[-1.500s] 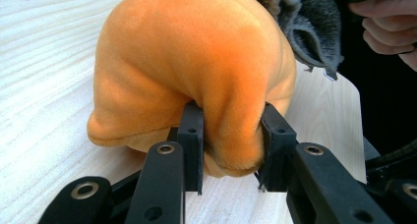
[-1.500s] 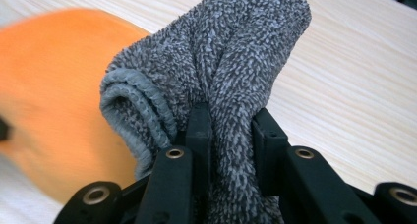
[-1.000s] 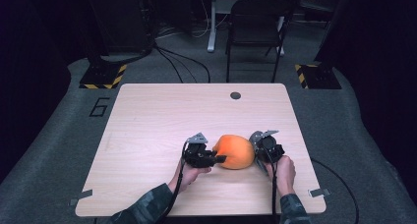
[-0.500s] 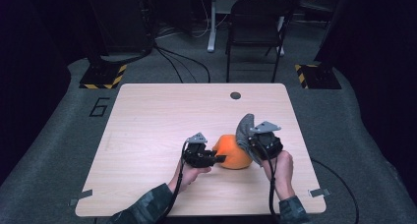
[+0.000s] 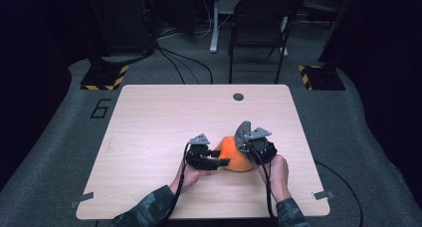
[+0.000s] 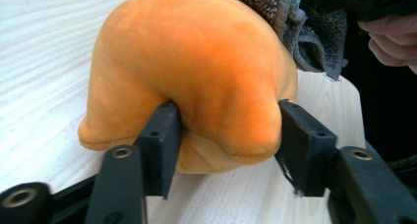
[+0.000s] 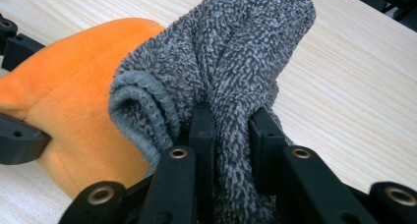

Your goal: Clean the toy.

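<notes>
A person sits at a pale wooden table (image 5: 164,137), seen from above, with both forearms entering from the bottom edge of the frame. Each hand holds a black two-jaw gripper, and the two meet just right of centre in the lower half of the table.

Between them lies a soft orange cushion (image 5: 234,155), resting on the tabletop. The left gripper (image 5: 219,162) comes at it from the left, and its jaws are clenched on the cushion's near edge. In the left gripper view, the cushion (image 6: 196,76) bulges out between the two jaws, pinched in where they press, and takes up most of the centre of the frame. A bit of grey cloth (image 6: 300,32) shows at the upper right, behind the cushion.

The right gripper (image 5: 246,137) sits at the cushion's right side, with the cloth (image 5: 242,131) standing up from its jaws as a small grey flap. In the right gripper view, the jaws are squeezed tight on a fold of this grey towelling cloth (image 7: 236,62), which rises through the centre to the top of the frame. The cushion (image 7: 69,106) lies at the left, touching the cloth.

A small dark round hole (image 5: 238,96) marks the table near its far edge. Beyond the table, at top centre, a dark chair (image 5: 261,28) stands on a grey floor.
</notes>
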Tool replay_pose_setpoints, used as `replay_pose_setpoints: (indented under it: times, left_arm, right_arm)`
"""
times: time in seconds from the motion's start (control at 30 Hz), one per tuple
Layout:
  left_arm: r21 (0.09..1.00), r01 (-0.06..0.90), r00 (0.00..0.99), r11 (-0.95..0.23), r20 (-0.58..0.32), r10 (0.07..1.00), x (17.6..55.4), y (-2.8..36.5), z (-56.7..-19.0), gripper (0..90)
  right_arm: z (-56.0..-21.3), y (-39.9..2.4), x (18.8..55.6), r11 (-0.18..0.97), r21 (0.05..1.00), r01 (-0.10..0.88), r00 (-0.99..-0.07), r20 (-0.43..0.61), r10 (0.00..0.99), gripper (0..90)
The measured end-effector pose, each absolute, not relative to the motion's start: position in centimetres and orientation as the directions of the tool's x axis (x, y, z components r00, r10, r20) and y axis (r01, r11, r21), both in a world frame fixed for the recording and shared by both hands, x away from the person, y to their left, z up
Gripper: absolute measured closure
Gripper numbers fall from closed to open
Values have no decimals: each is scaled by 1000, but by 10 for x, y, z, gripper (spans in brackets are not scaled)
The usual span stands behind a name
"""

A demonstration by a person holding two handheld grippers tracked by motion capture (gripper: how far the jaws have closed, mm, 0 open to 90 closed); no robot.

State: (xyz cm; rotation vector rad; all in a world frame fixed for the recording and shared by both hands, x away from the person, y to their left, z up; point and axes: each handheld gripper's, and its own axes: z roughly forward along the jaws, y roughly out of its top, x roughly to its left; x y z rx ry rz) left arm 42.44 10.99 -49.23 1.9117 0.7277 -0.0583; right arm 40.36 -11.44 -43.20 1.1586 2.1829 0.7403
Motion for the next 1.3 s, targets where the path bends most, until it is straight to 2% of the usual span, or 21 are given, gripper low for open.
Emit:
replay_pose_setpoints:
  times: [0.23, 0.3, 0.5, 0.77, 1.07, 1.23, 1.3]
  left_arm:
    - [830, 489, 822, -268, -337, 459, 423, 111, -492, 345]
    - [846, 448, 838, -290, -284, 466, 420, 112, -489, 324]
    - [861, 392, 859, -324, -215, 465, 416, 111, -487, 273]
    - [867, 256, 877, -427, -23, 479, 409, 104, -491, 203]
    - [870, 208, 881, -448, 32, 472, 411, 98, -500, 239]
    - [870, 182, 879, -458, 65, 473, 410, 97, -502, 337]
    - [872, 169, 879, -459, 78, 471, 409, 97, -503, 348]
  right_arm:
    - [-433, -118, 405, 456, 695, 556, -471, -188, 862, 755]
    - [-433, -118, 406, 456, 695, 556, -473, -187, 861, 755]
    - [-433, -118, 406, 457, 694, 556, -473, -188, 861, 755]
    - [-433, -117, 407, 456, 693, 558, -470, -189, 862, 755]
    - [-433, -117, 407, 463, 690, 556, -477, -192, 858, 755]
    - [-433, -116, 406, 459, 691, 558, -472, -190, 861, 756]
    - [-434, -116, 406, 460, 692, 556, -473, -192, 860, 756]
